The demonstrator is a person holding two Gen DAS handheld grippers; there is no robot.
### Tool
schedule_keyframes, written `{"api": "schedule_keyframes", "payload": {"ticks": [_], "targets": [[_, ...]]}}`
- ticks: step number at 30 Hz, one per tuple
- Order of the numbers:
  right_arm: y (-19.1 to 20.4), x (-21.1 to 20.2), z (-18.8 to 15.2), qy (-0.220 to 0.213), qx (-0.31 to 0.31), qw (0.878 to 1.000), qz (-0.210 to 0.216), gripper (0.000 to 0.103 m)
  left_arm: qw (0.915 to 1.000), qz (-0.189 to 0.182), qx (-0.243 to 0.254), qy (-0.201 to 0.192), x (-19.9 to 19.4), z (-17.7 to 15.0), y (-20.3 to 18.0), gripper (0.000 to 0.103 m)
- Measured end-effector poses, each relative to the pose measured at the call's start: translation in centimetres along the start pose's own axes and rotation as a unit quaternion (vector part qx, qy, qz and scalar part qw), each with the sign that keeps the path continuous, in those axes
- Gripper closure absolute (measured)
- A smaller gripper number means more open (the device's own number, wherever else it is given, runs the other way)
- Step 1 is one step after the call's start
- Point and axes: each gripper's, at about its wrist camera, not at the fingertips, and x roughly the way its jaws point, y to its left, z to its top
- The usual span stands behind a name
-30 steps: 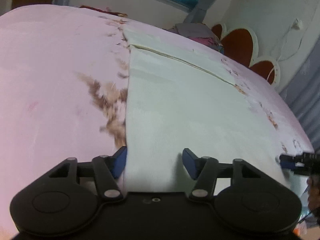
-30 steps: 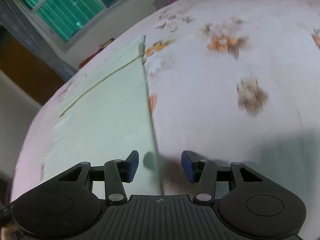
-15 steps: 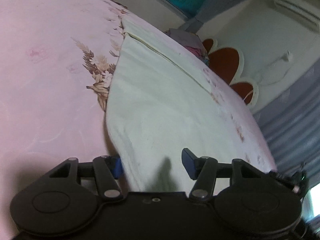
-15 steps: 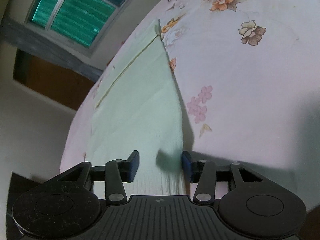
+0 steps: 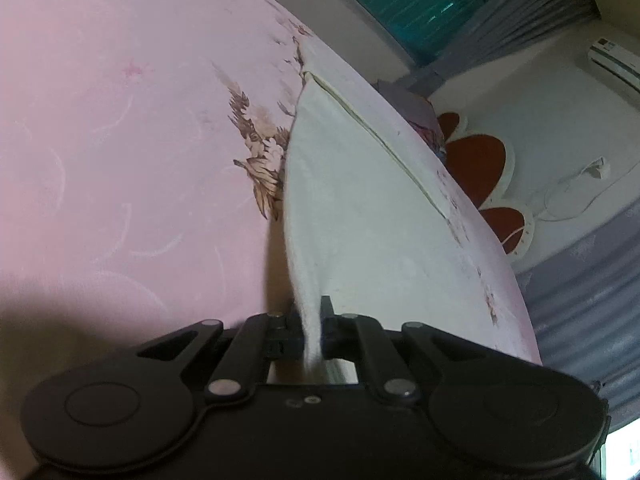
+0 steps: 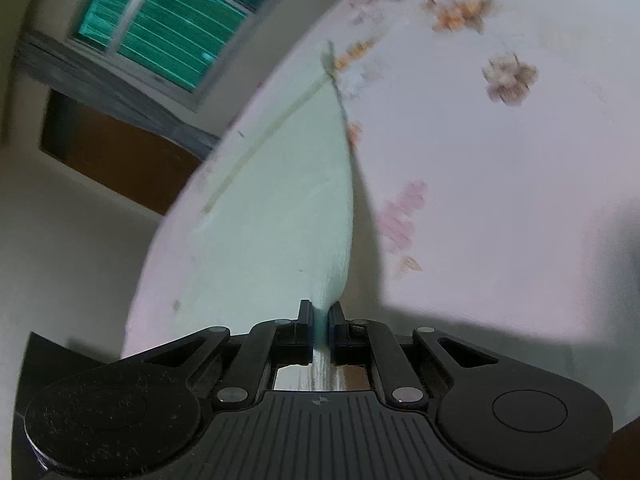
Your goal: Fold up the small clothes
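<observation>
Nearest the cameras, the left tongs [image 5: 311, 330] are pinched fully together on the near left corner of the pale cream rectangular cloth [image 5: 360, 216], and the right tongs [image 6: 319, 330] are closing on its near right corner, with the fabric already squeezed into a thin ridge between the blue pads [image 6: 307, 330]. Each bite takes only a narrow strip of edge, so a quick or uneven lift could probably slip a corner free; if one hand leads the other, the fold is likely to land skewed or wrinkled. The cloth lies flat on the pink floral bed sheet [image 5: 120, 160], its side edges running away from both tongs to the far hem, where a thin seam line [image 5: 380, 140] crosses it. The sheet could be caught along with the cloth, though the pictures do not show this. Bare bed lies beside both long edges and beyond the hem, giving open room to carry the corners forward. Farther off stand the red scalloped headboard [image 5: 476, 160] and the green-glazed window [image 6: 168, 32], well apart from the work.
</observation>
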Motion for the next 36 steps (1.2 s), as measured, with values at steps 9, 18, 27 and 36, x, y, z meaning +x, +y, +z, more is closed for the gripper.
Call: {"api": "schedule_keyframes", "payload": {"ticks": [9, 18, 27, 36], "targets": [[0.2, -0.6, 0.7, -0.007, -0.012, 1.000, 0.028, 0.097, 0.9995, -0.011, -0.005, -0.029, -1.1, 0.0, -1.3, 0.099], [6.4, -1.6, 6.8, -0.076, -0.074, 0.992, 0.075, 0.097, 0.9911, -0.082, 0.012, -0.104, -1.1, 7.5, -6.7, 0.099], [11.1, 4.2, 20.7, -0.114, -0.065, 0.990, 0.053, 0.097, 0.9843, -0.109, 0.014, -0.138, 7.7, 19.5, -9.6, 0.099], [6.9, 19.7, 31.8, -0.053, 0.015, 0.998, -0.009, 0.097, 0.9987, -0.019, -0.004, -0.046, 21.2, 27.4, -5.4, 0.099]]}}
